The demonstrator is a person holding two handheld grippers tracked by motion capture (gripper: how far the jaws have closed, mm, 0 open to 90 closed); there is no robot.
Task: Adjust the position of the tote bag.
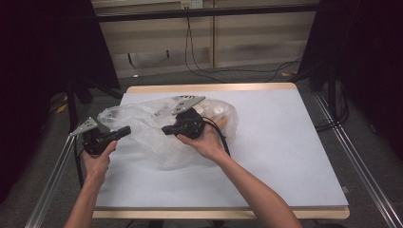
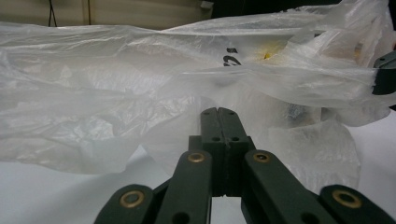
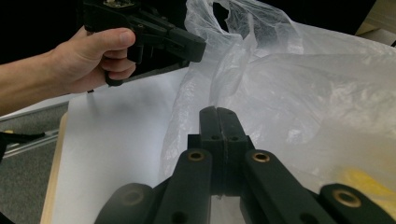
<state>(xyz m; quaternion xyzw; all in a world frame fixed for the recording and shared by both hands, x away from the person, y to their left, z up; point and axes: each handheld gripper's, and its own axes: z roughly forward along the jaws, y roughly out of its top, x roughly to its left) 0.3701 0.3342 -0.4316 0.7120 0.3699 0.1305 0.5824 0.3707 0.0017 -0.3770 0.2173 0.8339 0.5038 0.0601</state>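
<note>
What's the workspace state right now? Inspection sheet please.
Surface: white table with a wood edge.
Job's things: clear plastic bag, crumpled, lying on the table; pale and yellow contents, unclear.
Clutter: nothing seen.
Grippers: left gripper jaws shut at the bag's left end; right gripper jaws shut over the bag; whether either pinches film is unclear.
Cables: black cable from right gripper; wires on floor behind.
Surroundings: dark curtains, metal rails.

plastic bag (image 1: 157,128) on table (image 1: 285,152) — left of centre, between both grippers

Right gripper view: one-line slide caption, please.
Closed right claw against a clear plastic bag; the left claw meets the bag's top edge.
</note>
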